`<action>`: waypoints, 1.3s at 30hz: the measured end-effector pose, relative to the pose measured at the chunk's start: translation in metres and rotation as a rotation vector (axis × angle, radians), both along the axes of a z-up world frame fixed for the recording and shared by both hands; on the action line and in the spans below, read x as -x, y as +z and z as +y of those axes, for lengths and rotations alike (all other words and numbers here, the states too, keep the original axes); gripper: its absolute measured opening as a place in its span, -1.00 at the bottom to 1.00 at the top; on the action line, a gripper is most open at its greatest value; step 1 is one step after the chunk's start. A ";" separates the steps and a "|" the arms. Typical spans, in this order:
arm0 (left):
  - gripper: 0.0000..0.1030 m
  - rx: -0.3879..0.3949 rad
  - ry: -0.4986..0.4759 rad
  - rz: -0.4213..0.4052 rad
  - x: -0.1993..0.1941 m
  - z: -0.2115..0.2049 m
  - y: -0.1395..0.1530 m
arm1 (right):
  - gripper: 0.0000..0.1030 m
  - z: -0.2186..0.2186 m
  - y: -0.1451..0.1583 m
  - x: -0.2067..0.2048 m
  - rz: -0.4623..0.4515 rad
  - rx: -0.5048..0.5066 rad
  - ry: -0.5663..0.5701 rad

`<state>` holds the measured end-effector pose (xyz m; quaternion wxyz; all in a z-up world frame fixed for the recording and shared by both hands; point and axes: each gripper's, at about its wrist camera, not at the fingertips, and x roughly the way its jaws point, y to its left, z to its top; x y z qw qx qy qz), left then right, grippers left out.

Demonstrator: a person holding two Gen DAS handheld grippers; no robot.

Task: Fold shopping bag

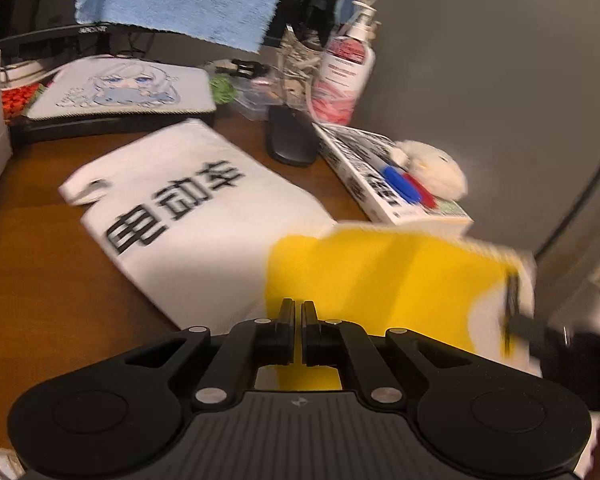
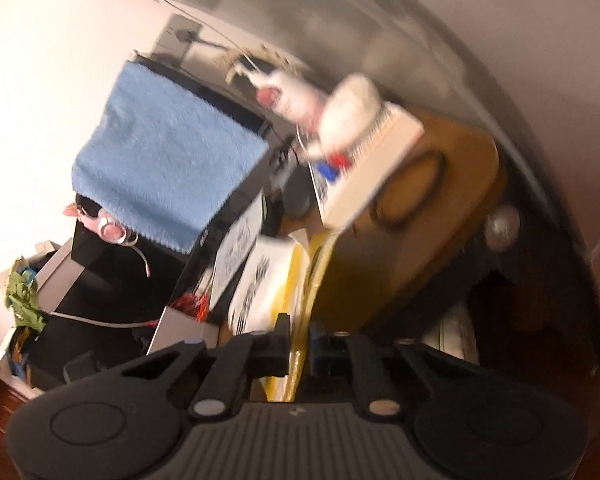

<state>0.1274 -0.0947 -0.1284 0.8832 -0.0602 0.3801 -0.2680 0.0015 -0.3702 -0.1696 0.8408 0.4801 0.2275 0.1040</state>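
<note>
Holding the white and yellow cloth shopping bag [image 1: 204,216] with both tools, you are mid-fold. Your left gripper [image 1: 297,312] and right gripper [image 2: 298,326] are pinched shut on its yellow part, just ahead; flattening remains.

A brown wooden desk [image 1: 32,264] carries the white-and-yellow shopping bag [image 1: 188,216], a black mouse [image 1: 292,136] and a book [image 1: 384,176].

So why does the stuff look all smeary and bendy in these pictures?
Left wrist view: the yellow part of the shopping bag smears from motion, while the black letters stay readable. Right wrist view: nearly everything is streaked, even the blue towel, the scene sits tilted, and the fisheye lens curves the edges.
</note>
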 end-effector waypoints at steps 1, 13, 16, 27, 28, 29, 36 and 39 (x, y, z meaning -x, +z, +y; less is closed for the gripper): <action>-0.93 0.022 -0.009 0.013 0.002 0.002 -0.001 | -0.83 -0.002 0.004 -0.002 -0.013 0.005 -0.009; -0.74 0.122 -0.058 0.061 0.015 0.002 0.002 | -0.83 0.007 0.048 -0.024 -0.086 0.156 0.015; -0.54 0.106 -0.052 0.004 0.020 0.015 0.016 | -0.83 0.000 0.059 -0.033 -0.081 0.182 0.038; -0.49 -0.095 0.079 -0.097 -0.007 0.061 0.020 | -0.83 -0.015 0.089 -0.049 -0.082 0.242 0.078; -0.49 -0.080 0.068 -0.074 -0.009 0.062 0.016 | -0.83 -0.014 0.090 -0.050 -0.086 0.239 0.078; -0.49 -0.071 0.060 -0.055 -0.009 0.063 0.011 | -0.83 -0.013 0.090 -0.052 -0.088 0.233 0.078; -0.49 -0.004 0.054 -0.031 -0.001 0.065 0.003 | -0.76 0.011 0.097 -0.078 -0.142 0.165 0.120; -0.49 0.073 0.039 0.021 0.000 0.069 0.002 | -0.66 0.030 0.097 -0.096 -0.160 0.127 0.159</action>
